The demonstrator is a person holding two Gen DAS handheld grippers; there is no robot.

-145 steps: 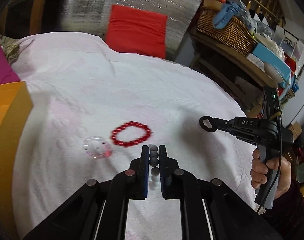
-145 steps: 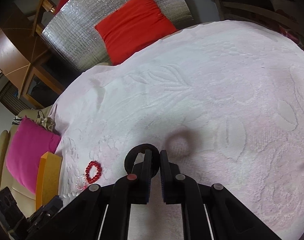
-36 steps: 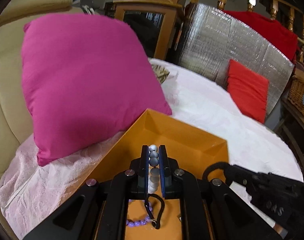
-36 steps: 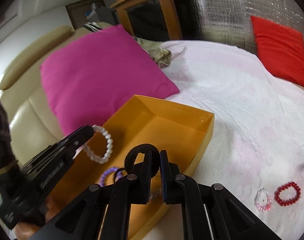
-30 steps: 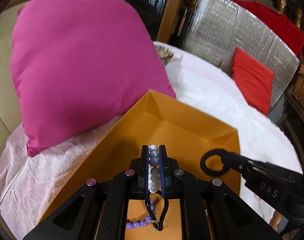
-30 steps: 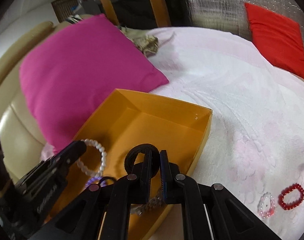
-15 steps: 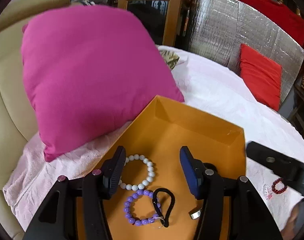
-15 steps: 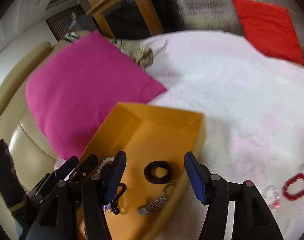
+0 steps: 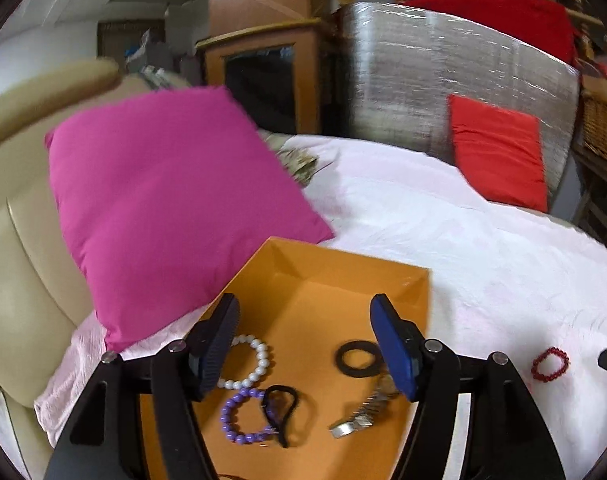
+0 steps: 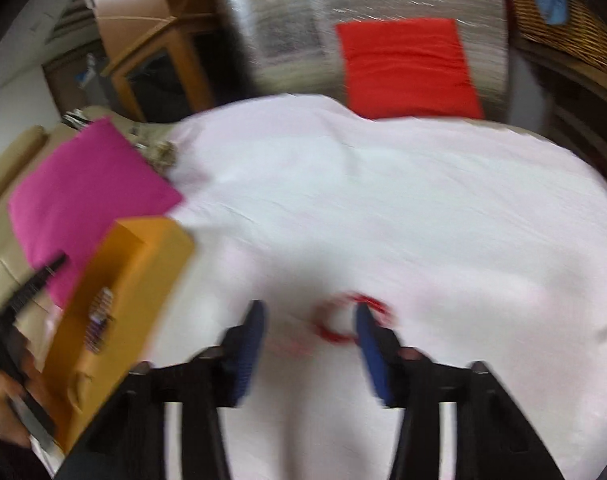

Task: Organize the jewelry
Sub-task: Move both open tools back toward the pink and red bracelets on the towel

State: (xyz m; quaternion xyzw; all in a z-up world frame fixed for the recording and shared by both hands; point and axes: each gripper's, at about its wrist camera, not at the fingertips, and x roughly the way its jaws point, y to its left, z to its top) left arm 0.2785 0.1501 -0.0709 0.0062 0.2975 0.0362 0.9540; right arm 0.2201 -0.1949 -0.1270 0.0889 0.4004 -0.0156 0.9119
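while both tools gape, orange box (image 9: 417, 292) holds white bracelet (image 9: 250, 364), black ring (image 9: 357, 359).

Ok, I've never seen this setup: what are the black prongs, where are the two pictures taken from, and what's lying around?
Each picture comes from a camera on a handheld tool, looking along its two fingers. The left tool hangs open and empty over an orange box holding a white bead bracelet, a purple bracelet, a black cord loop, a black ring and a metal watch. The right tool, also open, points at a red bracelet on the white cloth; that view is blurred.
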